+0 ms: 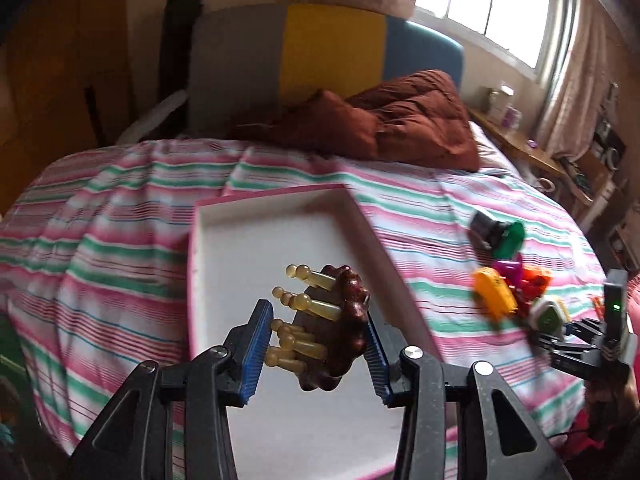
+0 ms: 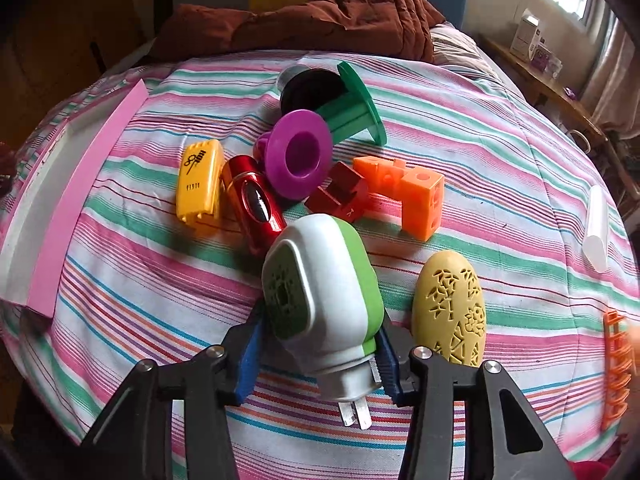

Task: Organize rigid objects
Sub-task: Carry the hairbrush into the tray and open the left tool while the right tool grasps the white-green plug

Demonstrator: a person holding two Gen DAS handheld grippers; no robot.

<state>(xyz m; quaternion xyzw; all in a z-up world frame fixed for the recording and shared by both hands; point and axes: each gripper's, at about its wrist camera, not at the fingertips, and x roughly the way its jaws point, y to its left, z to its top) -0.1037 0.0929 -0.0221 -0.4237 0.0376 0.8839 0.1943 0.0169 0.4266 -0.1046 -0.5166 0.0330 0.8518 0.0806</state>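
Observation:
My left gripper [image 1: 316, 346] is shut on a brown massage brush with amber knobbed pegs [image 1: 340, 320] and holds it over the white tray with a pink rim [image 1: 224, 240]. My right gripper [image 2: 320, 354] is shut on a white-and-green plug-in device [image 2: 324, 292] with metal prongs, just above the striped bedspread. In front of it lie a yellow case [image 2: 200, 182], a red cylinder [image 2: 254, 204], a purple spool [image 2: 298, 154], a green spool [image 2: 352, 106], a red block [image 2: 340, 194] and orange cubes [image 2: 408, 192]. A yellow perforated oval [image 2: 450, 308] lies to its right.
The tray's pink side [image 2: 80, 208] shows at the left in the right wrist view. A white tube [image 2: 596, 228] and an orange clip [image 2: 618, 368] lie at the right. A brown quilt [image 1: 400, 120] is heaped at the headboard. A side shelf [image 1: 532, 148] runs under the window.

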